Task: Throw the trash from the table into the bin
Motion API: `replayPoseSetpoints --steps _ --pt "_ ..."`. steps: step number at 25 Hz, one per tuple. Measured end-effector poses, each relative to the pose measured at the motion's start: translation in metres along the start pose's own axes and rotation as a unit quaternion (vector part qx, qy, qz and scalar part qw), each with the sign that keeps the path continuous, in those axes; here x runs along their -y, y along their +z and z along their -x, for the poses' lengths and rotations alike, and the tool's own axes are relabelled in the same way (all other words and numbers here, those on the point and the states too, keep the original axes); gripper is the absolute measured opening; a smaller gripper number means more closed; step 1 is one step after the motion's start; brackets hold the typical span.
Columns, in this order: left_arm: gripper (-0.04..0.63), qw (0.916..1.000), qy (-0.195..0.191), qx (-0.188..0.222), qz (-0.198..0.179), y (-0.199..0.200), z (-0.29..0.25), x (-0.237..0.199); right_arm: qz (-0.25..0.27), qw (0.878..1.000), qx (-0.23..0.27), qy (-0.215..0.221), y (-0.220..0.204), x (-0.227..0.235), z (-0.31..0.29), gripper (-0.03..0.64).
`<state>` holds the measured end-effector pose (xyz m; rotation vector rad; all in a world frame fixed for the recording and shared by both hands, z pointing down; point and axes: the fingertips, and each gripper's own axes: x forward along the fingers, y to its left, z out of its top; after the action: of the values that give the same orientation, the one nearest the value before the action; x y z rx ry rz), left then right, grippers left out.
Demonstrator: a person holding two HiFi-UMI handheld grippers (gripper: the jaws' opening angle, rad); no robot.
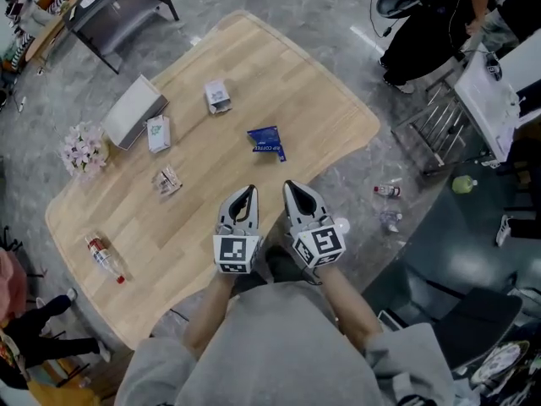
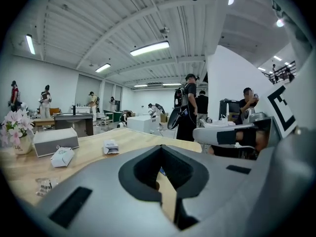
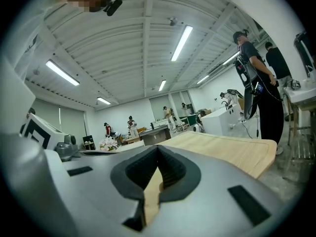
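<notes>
**A:** How do the tools stand?

**B:** The left tool (image 1: pixel 246 192) and the right tool (image 1: pixel 288 185) are side by side over the near edge of the bench (image 1: pixel 330 117). Each has its jaws pressed together with nothing between them.

**A:** And the trash?

**B:** It is all lying on the bench. Nearest, just ahead of the tools, is a blue packet (image 1: pixel 266 141). To the left is a crumpled clear wrapper (image 1: pixel 166 179). Beyond that, a white and green carton (image 1: pixel 158 133) lies just beside a grey box (image 1: pixel 133 111). A small white carton (image 1: pixel 217 96) lies toward the far side, apart from the packet.

**A:** Anything else?

**B:** A plastic bottle (image 1: pixel 106 259) lies on its side near the left end. A bunch of pale pink flowers (image 1: pixel 83 150) stands at the edge near the grey box. A small bottle (image 1: pixel 387 191) lies on the floor to the right of the bench.
</notes>
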<state>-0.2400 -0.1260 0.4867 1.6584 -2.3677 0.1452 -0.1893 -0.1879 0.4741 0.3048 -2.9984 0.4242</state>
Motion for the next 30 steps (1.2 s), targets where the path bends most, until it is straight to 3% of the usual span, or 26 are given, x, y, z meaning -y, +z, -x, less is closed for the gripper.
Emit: replayPoseSetpoints --steps 9,30 --pt "0.006 0.9997 0.003 -0.016 -0.017 0.003 -0.045 -0.022 -0.025 1.0 -0.006 0.008 -0.007 0.027 -0.038 0.005" --pt "0.023 0.9916 -0.1 -0.081 -0.011 -0.068 -0.118 -0.059 -0.064 0.997 -0.024 -0.041 -0.058 0.054 -0.111 0.005"
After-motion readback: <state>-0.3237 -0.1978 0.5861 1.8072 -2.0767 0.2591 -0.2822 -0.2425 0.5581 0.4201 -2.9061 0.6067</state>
